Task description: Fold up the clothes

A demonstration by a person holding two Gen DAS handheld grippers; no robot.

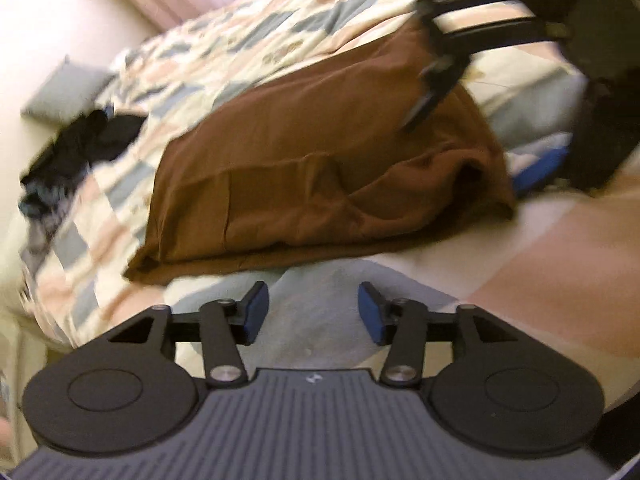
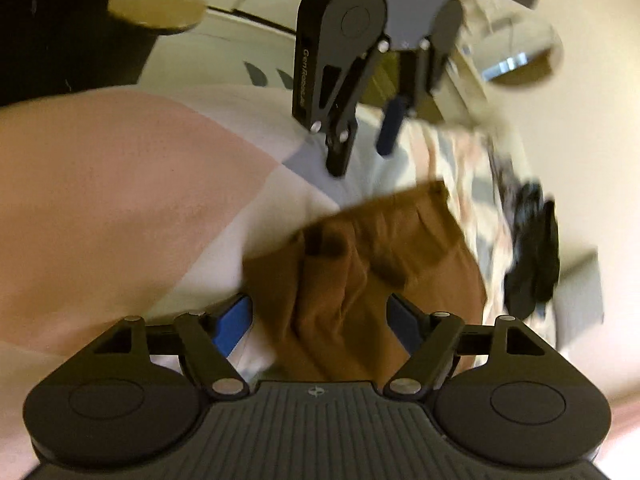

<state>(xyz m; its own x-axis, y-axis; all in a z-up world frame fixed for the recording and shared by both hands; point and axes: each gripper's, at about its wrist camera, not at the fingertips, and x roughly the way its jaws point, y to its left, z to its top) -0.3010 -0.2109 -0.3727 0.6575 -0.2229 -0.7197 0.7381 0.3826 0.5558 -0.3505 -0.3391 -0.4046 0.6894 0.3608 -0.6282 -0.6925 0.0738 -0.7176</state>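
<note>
Both grippers stand spread and empty — left gripper (image 1: 313, 312) just short of the brown garment (image 1: 320, 184) lying partly doubled on the patchwork quilt (image 1: 240, 40), right gripper (image 2: 320, 328) over it — so I'd pinch matching edges evenly.

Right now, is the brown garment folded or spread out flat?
Folded, loosely: the brown garment lies doubled on the patchwork quilt, layered edges and rumpled folds visible along its near side.

Both tongs (image 1: 314, 312) (image 2: 320, 326) are black with blue pads, silver screws and ribbed grey bodies.
</note>
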